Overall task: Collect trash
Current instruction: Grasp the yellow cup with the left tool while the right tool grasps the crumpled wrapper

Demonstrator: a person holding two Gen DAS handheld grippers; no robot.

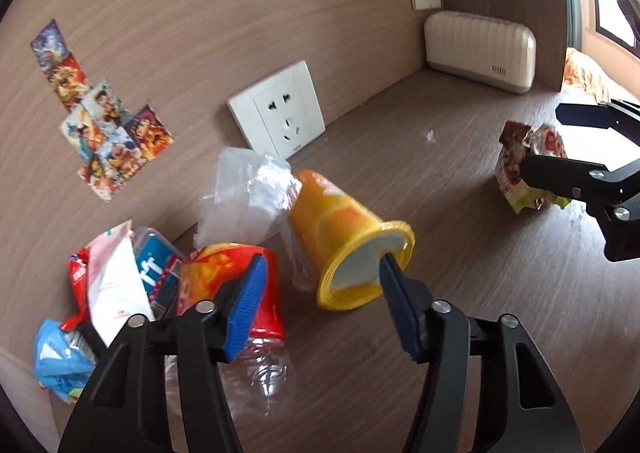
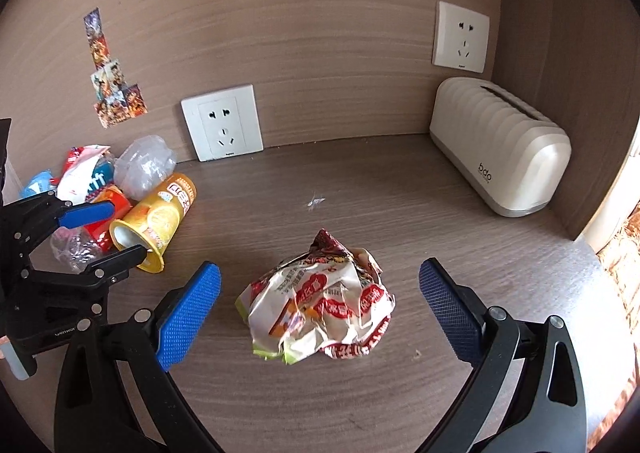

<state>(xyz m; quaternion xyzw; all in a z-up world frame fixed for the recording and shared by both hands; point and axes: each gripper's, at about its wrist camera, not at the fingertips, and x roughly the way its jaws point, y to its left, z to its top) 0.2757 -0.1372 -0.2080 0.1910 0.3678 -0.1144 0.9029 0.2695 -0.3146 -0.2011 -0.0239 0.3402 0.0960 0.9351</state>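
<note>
The half-open left gripper (image 1: 320,285) has one finger inside the tipped yellow paper cup (image 1: 344,229), while the wide-open, empty right gripper (image 2: 320,301) straddles the crumpled snack wrapper (image 2: 320,301).

The left gripper (image 1: 320,285) is showing black plastic arms with slotted cut-outs and silver round rivets at the joints. Its fingers (image 1: 244,309) are wearing ribbed blue pads. The right gripper (image 2: 320,305) is looking identical, its fingers (image 2: 188,315) carrying bright blue knurled pads.
</note>
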